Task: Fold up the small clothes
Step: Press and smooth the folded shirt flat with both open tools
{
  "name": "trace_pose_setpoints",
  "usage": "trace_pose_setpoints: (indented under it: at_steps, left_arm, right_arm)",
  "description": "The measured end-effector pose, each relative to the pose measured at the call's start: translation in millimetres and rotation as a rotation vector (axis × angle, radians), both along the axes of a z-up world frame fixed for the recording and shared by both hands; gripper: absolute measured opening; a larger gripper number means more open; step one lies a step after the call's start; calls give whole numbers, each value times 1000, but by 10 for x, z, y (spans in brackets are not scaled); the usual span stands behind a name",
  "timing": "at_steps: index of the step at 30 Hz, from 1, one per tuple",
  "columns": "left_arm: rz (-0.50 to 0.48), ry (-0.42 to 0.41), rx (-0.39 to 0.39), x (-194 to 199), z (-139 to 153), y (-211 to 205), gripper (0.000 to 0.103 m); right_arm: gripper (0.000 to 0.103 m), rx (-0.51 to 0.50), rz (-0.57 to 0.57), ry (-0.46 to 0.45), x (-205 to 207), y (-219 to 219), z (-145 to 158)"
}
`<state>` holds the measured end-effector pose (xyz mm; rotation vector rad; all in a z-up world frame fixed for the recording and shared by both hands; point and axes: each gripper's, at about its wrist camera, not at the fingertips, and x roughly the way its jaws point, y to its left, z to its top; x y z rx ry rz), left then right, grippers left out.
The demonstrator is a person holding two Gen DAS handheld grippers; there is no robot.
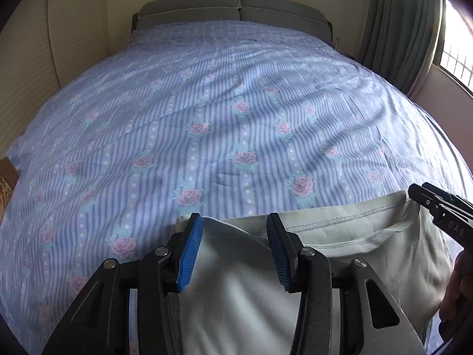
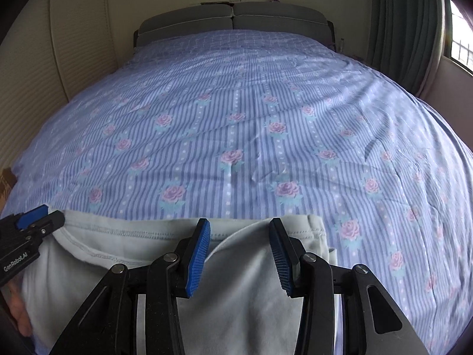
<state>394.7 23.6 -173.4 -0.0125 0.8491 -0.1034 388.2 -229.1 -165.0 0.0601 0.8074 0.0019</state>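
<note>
A pale grey-green small garment (image 1: 340, 236) with stitched hems lies at the near edge of the bed; it also shows in the right wrist view (image 2: 124, 236). My left gripper (image 1: 235, 251) is open, its blue pads over the garment's left part. My right gripper (image 2: 239, 254) is open over the garment's right part. The right gripper's tip (image 1: 428, 204) shows at the garment's far right corner in the left view. The left gripper's tip (image 2: 38, 222) shows at its far left corner in the right view. No cloth sits between either pair of pads.
The bed has a blue striped cover with pink roses (image 1: 224, 124), stretching to a grey headboard (image 1: 233, 11). A cream wall stands left. Green curtains (image 1: 399, 23) and a window are at right. A brown box edge (image 1: 6, 177) is at far left.
</note>
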Motion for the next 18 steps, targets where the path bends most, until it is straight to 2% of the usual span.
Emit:
trace_pose_setpoints:
  at_steps: [5,10,14,18]
  left_arm:
    - [-9,-5,-24,-265,52,92,45]
    - [-83,6,-34,-563,-4,-110,45]
    - [-115,52,-18,-482,-143,-297,45]
    - [-95,51,-18,-279,-146,-316,45]
  right_arm:
    - [43,24,1,-17,-245,-95,60]
    - [43,26,47,3,-575,-14,-22]
    - [43,-33,76,27,-534,136,-140]
    - [43,-23,72,48,-299,167,-158]
